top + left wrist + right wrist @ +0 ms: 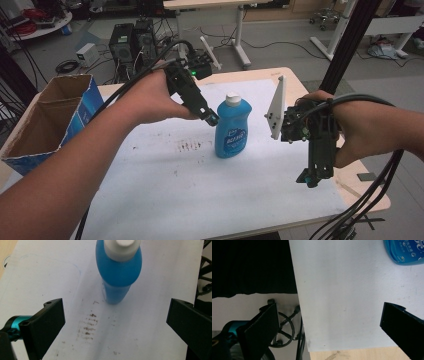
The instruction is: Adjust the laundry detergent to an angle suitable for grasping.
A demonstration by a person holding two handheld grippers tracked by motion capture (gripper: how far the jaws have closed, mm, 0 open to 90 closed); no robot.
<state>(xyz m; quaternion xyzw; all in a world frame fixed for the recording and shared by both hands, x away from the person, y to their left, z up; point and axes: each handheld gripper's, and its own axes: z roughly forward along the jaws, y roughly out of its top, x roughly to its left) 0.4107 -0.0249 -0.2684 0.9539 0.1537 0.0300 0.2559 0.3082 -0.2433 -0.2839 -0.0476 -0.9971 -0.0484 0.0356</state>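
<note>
White sheet [200, 190], smudged brown, covers wooden counter [372, 197]. Blue bottle [231, 127] upright mid-sheet. Left gripper [212, 119] beside bottle, jaws released; right gripper [310, 179] at sheet's edge, jaws released. Cardboard box [47, 122] left; computers [131, 45] on floor behind.

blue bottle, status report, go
Left gripper open, beside upright blue plastic bottle with white cap, not touching. Right gripper open, off near table edge. Nothing blocking.

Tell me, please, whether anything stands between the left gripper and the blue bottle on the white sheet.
Nothing visible does. The left gripper hangs just beside the blue bottle, jaws open. In the left gripper view only bare white sheet with some brown smudges lies between the jaws and the bottle.
</note>
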